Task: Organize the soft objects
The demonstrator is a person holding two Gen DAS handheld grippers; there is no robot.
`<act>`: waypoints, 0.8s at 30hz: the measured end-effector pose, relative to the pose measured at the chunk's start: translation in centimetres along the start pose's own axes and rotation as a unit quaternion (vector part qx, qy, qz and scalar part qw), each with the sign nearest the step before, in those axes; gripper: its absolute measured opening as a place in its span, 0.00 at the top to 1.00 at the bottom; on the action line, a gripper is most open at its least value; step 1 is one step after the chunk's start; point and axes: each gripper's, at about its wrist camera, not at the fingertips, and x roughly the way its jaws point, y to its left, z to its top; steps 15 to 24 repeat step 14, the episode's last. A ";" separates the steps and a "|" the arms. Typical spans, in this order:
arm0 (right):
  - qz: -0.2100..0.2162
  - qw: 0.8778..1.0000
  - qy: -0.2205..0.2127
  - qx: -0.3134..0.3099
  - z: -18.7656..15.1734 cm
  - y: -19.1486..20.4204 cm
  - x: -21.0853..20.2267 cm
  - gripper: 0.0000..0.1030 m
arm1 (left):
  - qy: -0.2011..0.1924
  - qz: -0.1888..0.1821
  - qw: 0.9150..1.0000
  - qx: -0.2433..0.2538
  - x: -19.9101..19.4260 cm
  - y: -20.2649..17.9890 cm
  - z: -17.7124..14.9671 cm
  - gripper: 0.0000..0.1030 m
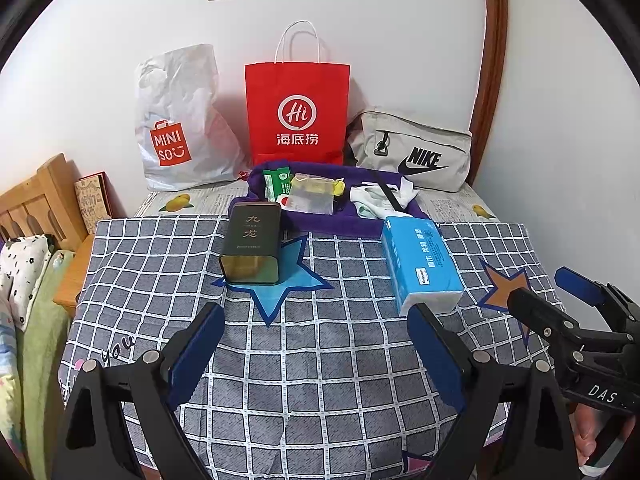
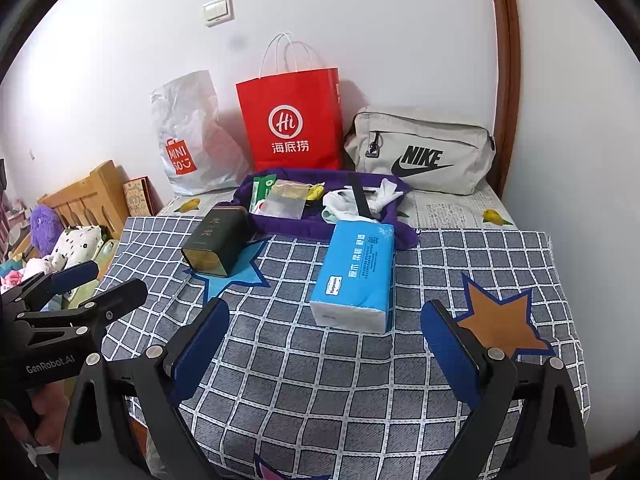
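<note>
Dark stiff tin point(image 1: 251, 245) lies left on the checked bedspread point(image 1: 320, 360); blue tissue pack point(image 1: 420, 266) lies right, likely light and squashy: pinch across its sides. Left gripper point(image 1: 316, 344) and right gripper point(image 2: 324, 340): fingers apart, empty.

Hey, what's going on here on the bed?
A person holds a gripper in each hand over a checked cloth. The left gripper and right gripper are both open and empty, hovering. Ahead lie a blue tissue pack, a dark tin on its side, and a purple tray of small items. Nothing is picked up yet.
</note>
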 end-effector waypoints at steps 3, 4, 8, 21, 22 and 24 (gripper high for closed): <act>0.000 1.000 0.000 0.000 0.0 0.0 0.0 0.07 | -0.001 0.001 1.000 -0.001 -0.1 0.0 0.0 0.10; 0.000 1.000 0.000 0.000 0.0 0.0 0.0 0.07 | -0.001 0.001 1.000 -0.001 -0.1 0.0 0.0 0.10; 0.001 1.000 0.000 -0.003 0.0 0.2 -0.1 0.07 | 0.000 0.003 1.000 0.000 -0.1 0.1 0.1 0.10; 0.002 1.000 0.002 -0.006 0.1 0.3 0.1 0.07 | -0.003 0.002 1.000 -0.001 0.0 0.1 0.2 0.10; 0.002 1.000 0.002 -0.006 0.1 0.3 0.1 0.07 | -0.003 0.002 1.000 -0.001 0.0 0.1 0.2 0.10; 0.002 1.000 0.002 -0.006 0.1 0.3 0.1 0.07 | -0.003 0.002 1.000 -0.001 0.0 0.1 0.2 0.10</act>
